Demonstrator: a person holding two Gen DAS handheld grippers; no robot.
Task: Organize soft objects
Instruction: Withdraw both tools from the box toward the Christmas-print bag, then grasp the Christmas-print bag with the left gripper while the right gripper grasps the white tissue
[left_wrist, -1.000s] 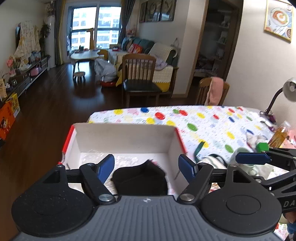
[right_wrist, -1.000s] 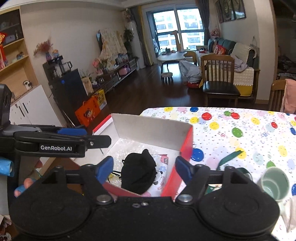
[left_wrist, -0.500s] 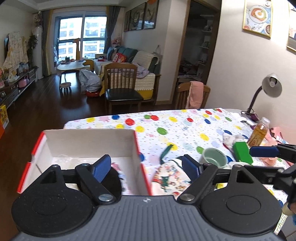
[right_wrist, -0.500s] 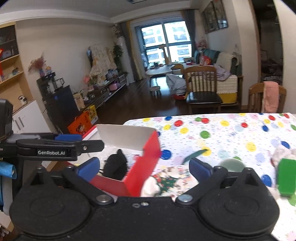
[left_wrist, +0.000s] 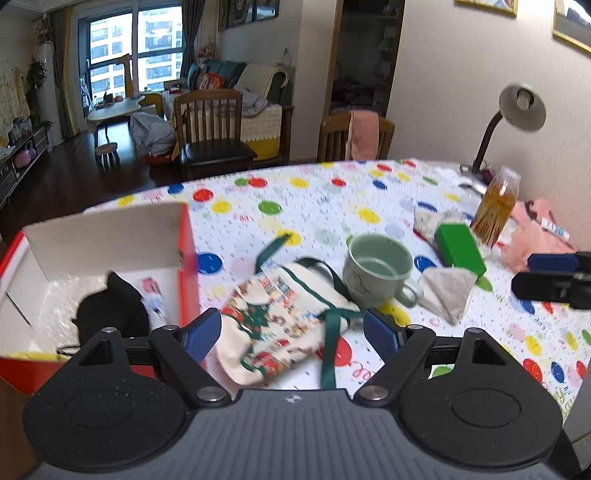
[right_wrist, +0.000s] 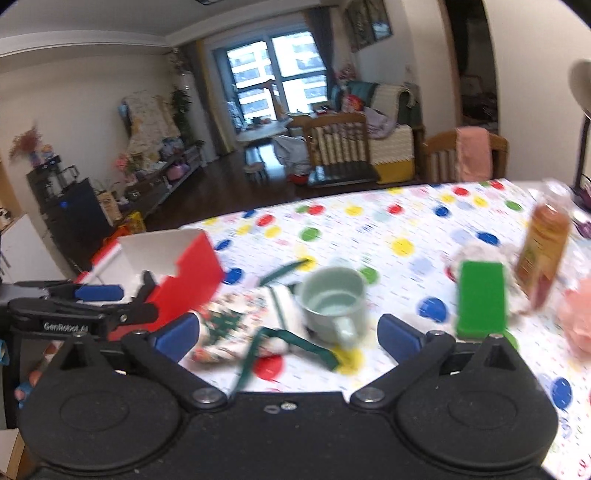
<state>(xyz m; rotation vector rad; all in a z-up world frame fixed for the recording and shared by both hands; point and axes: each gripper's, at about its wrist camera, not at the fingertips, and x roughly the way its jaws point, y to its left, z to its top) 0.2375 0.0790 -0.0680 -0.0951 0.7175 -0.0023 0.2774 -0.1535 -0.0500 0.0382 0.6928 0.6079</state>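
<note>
Clear over the pouch (left_wrist: 280, 317). Blocked left by the box (left_wrist: 184, 258), behind by the cup (left_wrist: 376, 269). Open surface (left_wrist: 325, 199) farther back.

We took the cup (left_wrist: 376, 271) on the table (left_wrist: 332, 195) as our landmark. Just to its left lay the printed pouch (left_wrist: 280, 314), one of its straps (left_wrist: 328, 347) trailing toward us and another (left_wrist: 271, 245) running away behind it. Further left of the cup stood the open box (left_wrist: 103, 229) at the table's edge, with a dark cloth (left_wrist: 110, 310) in it. Just right of the cup lay a folded mask (left_wrist: 448, 290); behind that mask a block (left_wrist: 460, 249) rested, and right of the block stood a bottle (left_wrist: 496, 206). Far behind and right of the cup we saw the lamp (left_wrist: 521, 107)
</note>
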